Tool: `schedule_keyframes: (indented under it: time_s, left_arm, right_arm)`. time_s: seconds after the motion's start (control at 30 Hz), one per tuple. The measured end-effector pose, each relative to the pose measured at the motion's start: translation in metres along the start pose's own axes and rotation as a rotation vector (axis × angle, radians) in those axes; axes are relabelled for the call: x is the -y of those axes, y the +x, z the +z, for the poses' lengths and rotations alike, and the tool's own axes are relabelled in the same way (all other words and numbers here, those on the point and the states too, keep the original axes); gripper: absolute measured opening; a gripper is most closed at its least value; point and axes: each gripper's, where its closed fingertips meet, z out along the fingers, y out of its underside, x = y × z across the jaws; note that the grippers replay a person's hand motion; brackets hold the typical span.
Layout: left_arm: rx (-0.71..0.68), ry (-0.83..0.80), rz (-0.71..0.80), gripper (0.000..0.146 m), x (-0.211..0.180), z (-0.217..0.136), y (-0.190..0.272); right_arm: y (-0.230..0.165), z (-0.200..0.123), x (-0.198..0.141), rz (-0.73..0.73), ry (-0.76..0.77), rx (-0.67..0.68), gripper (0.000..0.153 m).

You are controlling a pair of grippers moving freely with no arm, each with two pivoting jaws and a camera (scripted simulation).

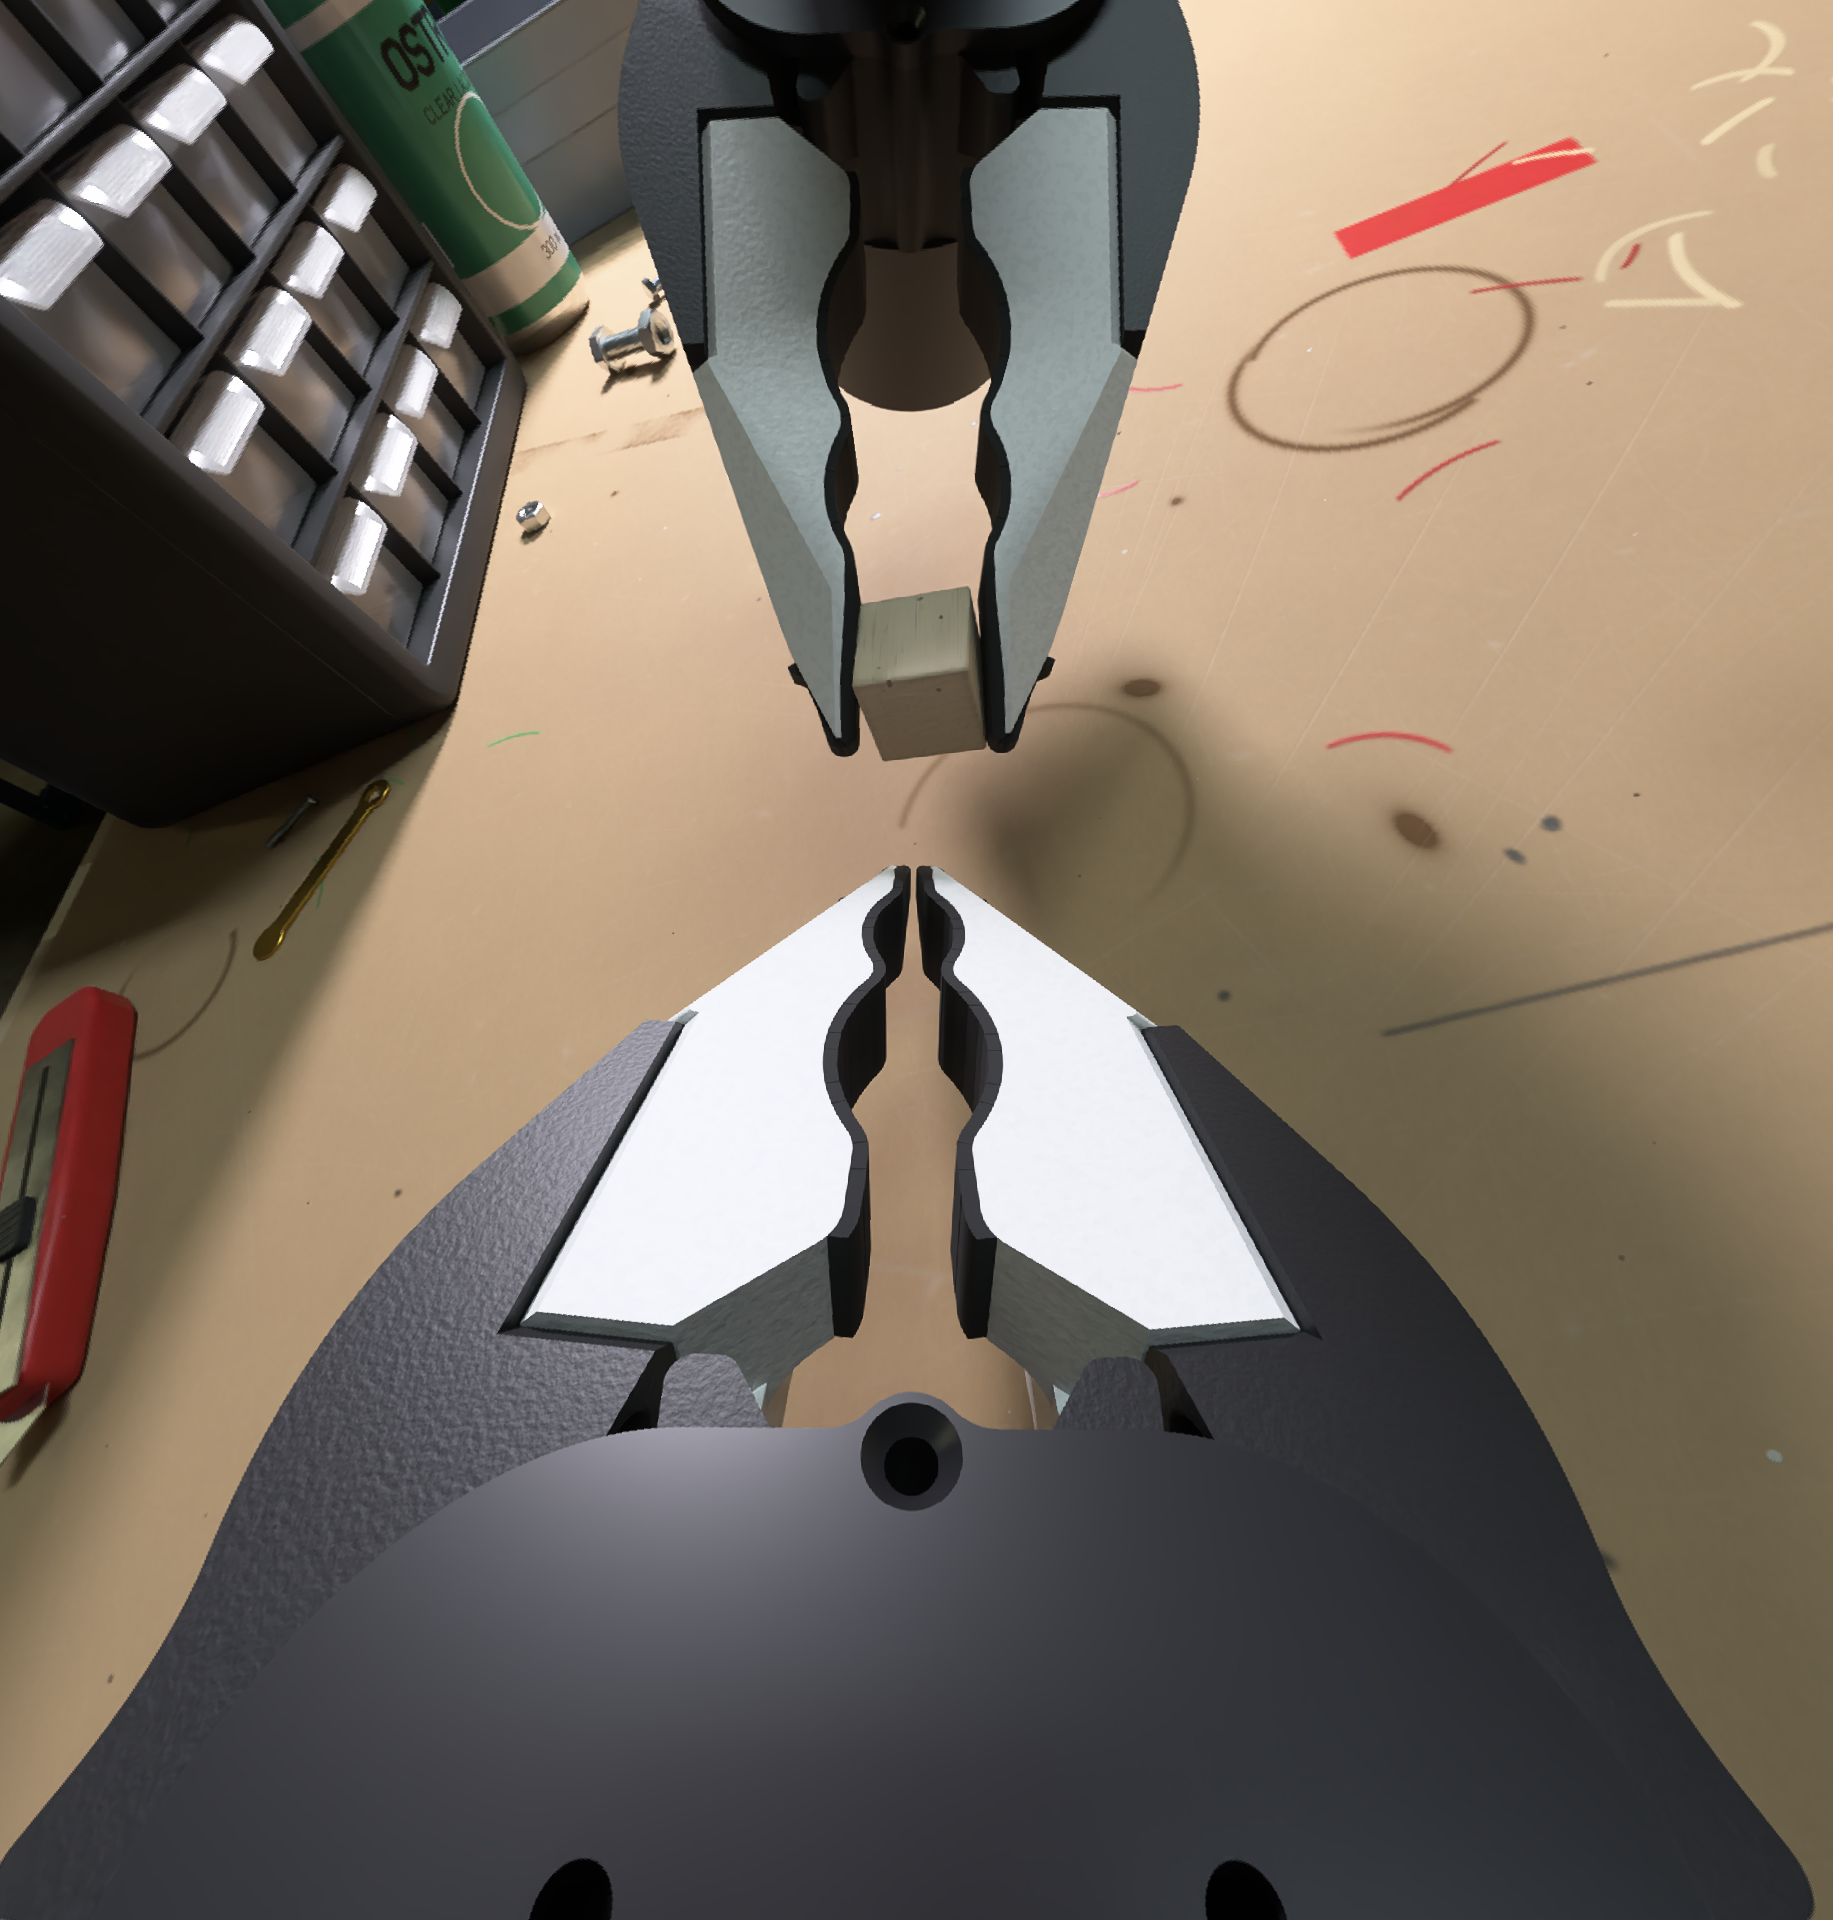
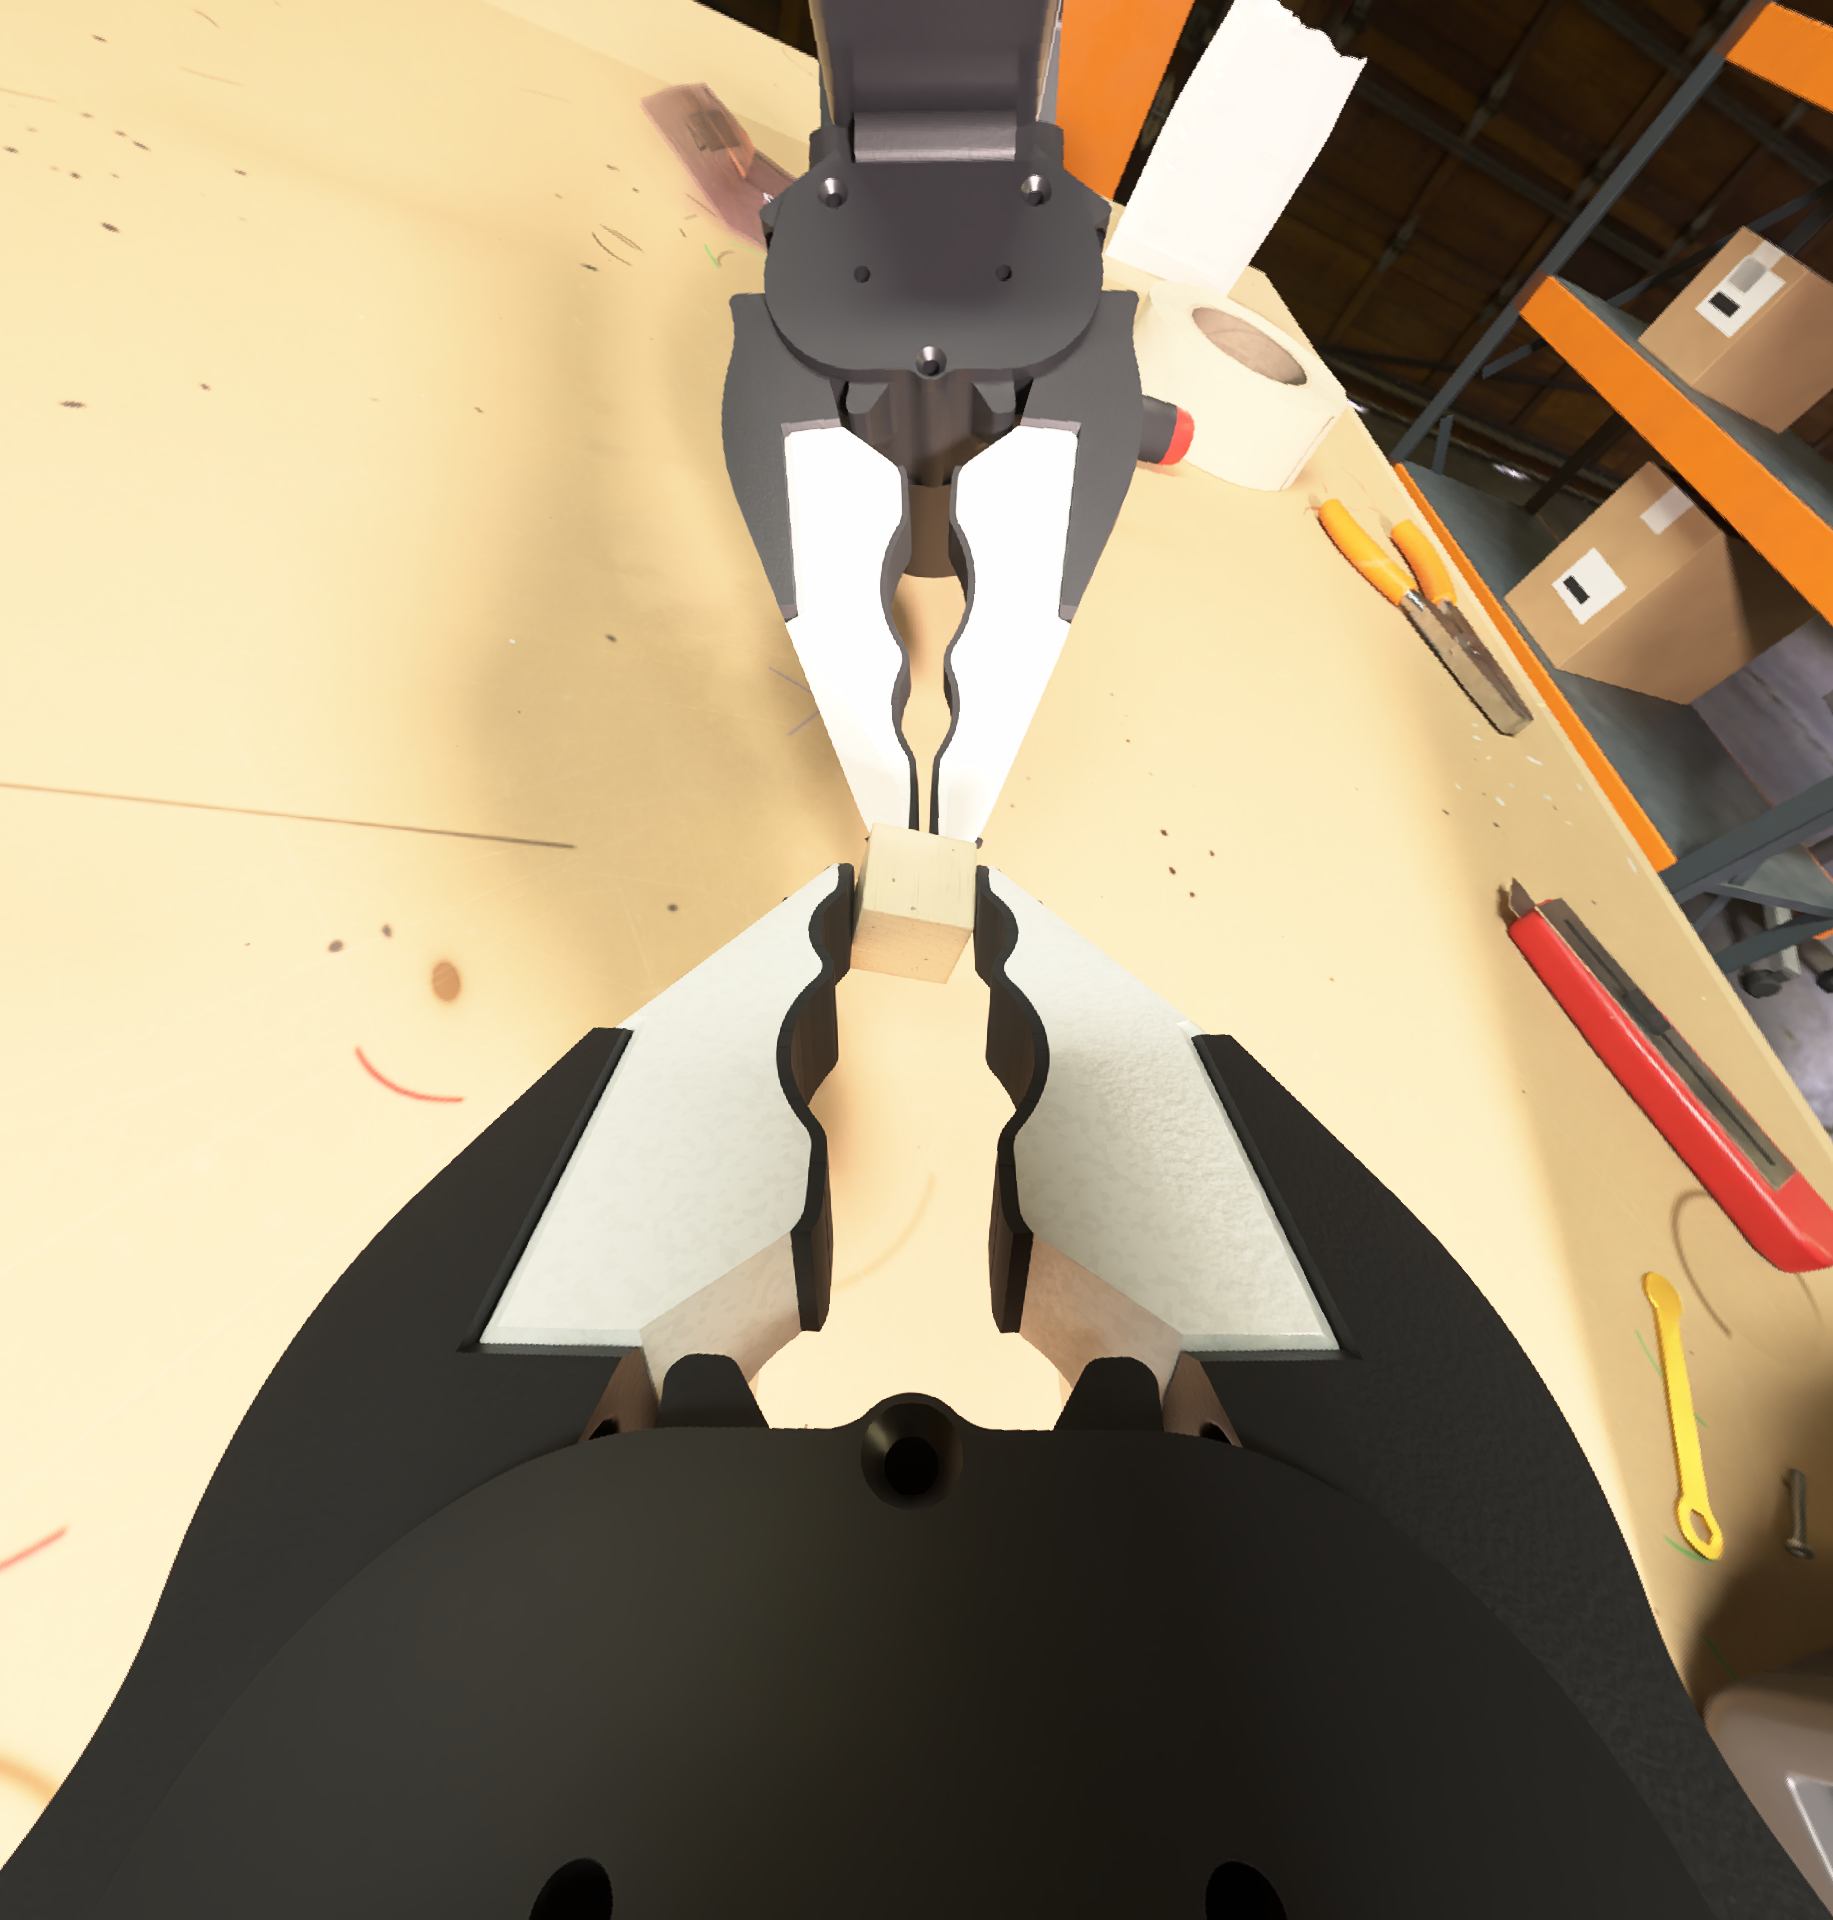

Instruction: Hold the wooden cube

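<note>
The wooden cube (image 2: 914, 914) is a small pale block clamped between the fingertips of my right gripper (image 2: 914, 896), which is shut on it. In the left wrist view the same cube (image 1: 917, 675) sits at the tips of the right gripper (image 1: 917, 732), a little above the tan table with its shadow below. My left gripper (image 1: 910, 881) is shut and empty. It faces the right gripper tip to tip, just short of the cube. It also shows in the right wrist view (image 2: 927, 823), right behind the cube.
A dark drawer cabinet (image 1: 195, 343), a green can (image 1: 455, 156), a bolt (image 1: 631, 338), a nut (image 1: 531, 514), a gold pin (image 1: 320, 873) and a red utility knife (image 1: 50, 1195) lie on one side. A tape roll (image 2: 1244, 384) and orange-handled pliers (image 2: 1411, 582) lie near the table edge.
</note>
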Motion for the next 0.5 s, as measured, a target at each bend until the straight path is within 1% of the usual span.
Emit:
schedule_keyframes:
  time_s: [0.13, 0.23, 0.3, 0.4, 0.5]
  left_arm:
    - [0.004, -0.009, 0.026, 0.001, -0.0004, -0.0003, 0.0005]
    - [0.015, -0.029, 0.065, 0.001, -0.0008, -0.0006, 0.0006]
    - [0.022, -0.024, 0.085, 0.001, 0.0015, -0.0015, 0.0008]
    - [0.029, -0.036, 0.128, 0.001, 0.0023, -0.0021, 0.0020]
    - [0.015, -0.035, 0.128, 0.001, 0.0029, -0.0022, 0.0038]
  right_arm:
    - [-0.0013, 0.0033, 0.0002, -0.018, -0.041, -0.012, 0.022]
    - [0.0002, 0.0046, -0.0006, -0.053, -0.108, -0.049, 0.022]
    - [0.0005, 0.0042, 0.0015, -0.062, -0.127, -0.066, 0.022]
    - [-0.0013, 0.0044, 0.0027, -0.084, -0.148, -0.065, 0.022]
    - [-0.0031, 0.0043, 0.0036, -0.097, -0.155, -0.053, 0.022]
